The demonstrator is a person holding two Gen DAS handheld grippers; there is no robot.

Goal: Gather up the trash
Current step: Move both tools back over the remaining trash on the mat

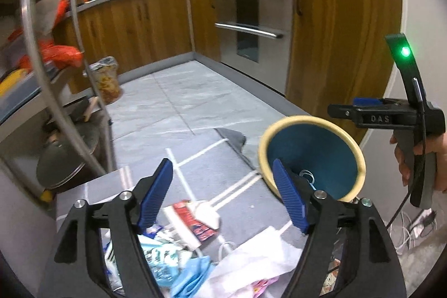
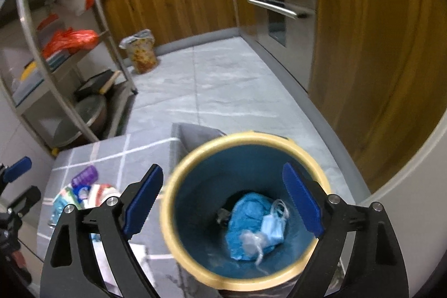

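Trash bin (image 2: 245, 210), blue inside with a cream rim, stands at the edge of the grey gridded tabletop (image 2: 117, 150). Already in it: a crumpled blue bag (image 2: 245, 225), a pale blue face mask (image 2: 272, 228) on top, and something dark beside them, too small to name.

Right tool (image 2: 223, 205) hangs over the bin mouth, jaws wide, nothing between them. Judgement: a drop looks complete.

Left tool (image 1: 223, 194) hovers above the remaining litter, jaws wide, empty. Below it: a red wrapper (image 1: 195, 219), a white paper scrap (image 1: 208, 214), blue-and-white packets (image 1: 159, 250), a blue cloth-like piece (image 1: 192, 273), and a white plastic bag (image 1: 251, 261). In the right wrist view a purple item (image 2: 85, 176) lies by the same pile.

Progress: partway. Some pieces binned; most of the heap is left on the tabletop, near the bin.

Room: kitchen, grey tiled floor (image 2: 212, 80), wooden cabinets (image 2: 173, 10), steel oven (image 1: 251, 21), metal shelf rack (image 2: 56, 46) holding orange bags (image 2: 71, 39), and a lined floor bin (image 2: 141, 52) well apart by the cabinets. Both views slightly blurred.
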